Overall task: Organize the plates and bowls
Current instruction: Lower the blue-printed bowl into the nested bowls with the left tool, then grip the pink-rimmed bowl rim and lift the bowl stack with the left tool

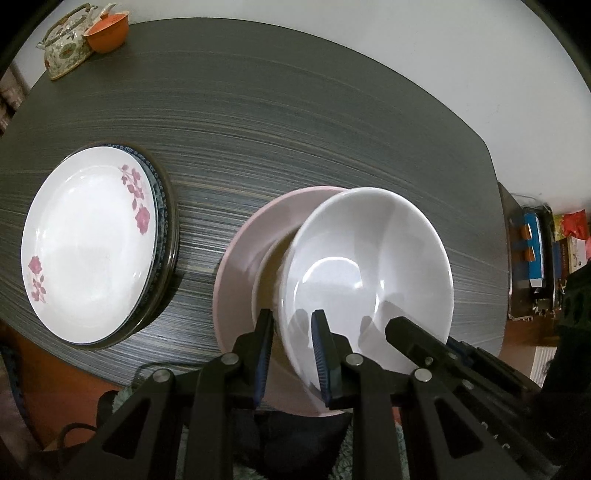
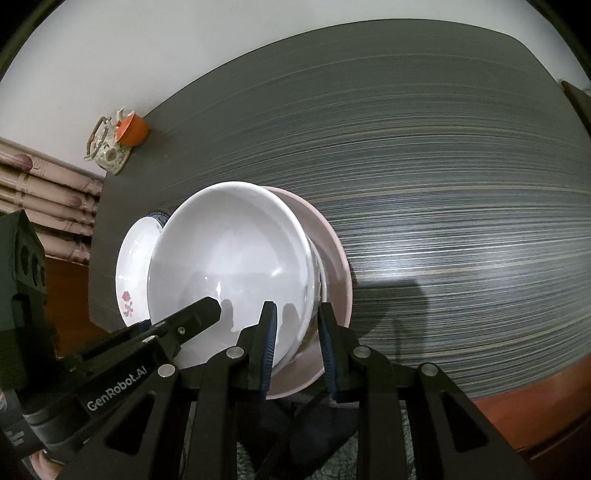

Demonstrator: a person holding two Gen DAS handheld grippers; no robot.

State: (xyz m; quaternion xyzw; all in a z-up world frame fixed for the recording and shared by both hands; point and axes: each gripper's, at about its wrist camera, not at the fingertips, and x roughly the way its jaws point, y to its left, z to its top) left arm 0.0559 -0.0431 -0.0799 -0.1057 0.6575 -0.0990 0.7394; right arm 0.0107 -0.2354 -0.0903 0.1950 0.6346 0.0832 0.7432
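Note:
A white bowl (image 1: 369,266) sits tilted in the pink plate (image 1: 255,236) near the table's front edge. My left gripper (image 1: 291,332) has its jaws on either side of the bowl's left rim, one finger inside, one outside. My right gripper (image 2: 297,325) clamps the same white bowl (image 2: 229,254) at its right rim, above the pink plate (image 2: 332,236). A stack of plates topped by a white plate with pink flowers (image 1: 88,240) lies to the left; it also shows in the right wrist view (image 2: 135,266).
A floral teapot (image 1: 68,46) and an orange cup (image 1: 107,31) stand at the table's far left corner. The dark striped table (image 2: 443,221) stretches right of the plates. Cluttered shelves (image 1: 535,251) stand beyond the table's right edge.

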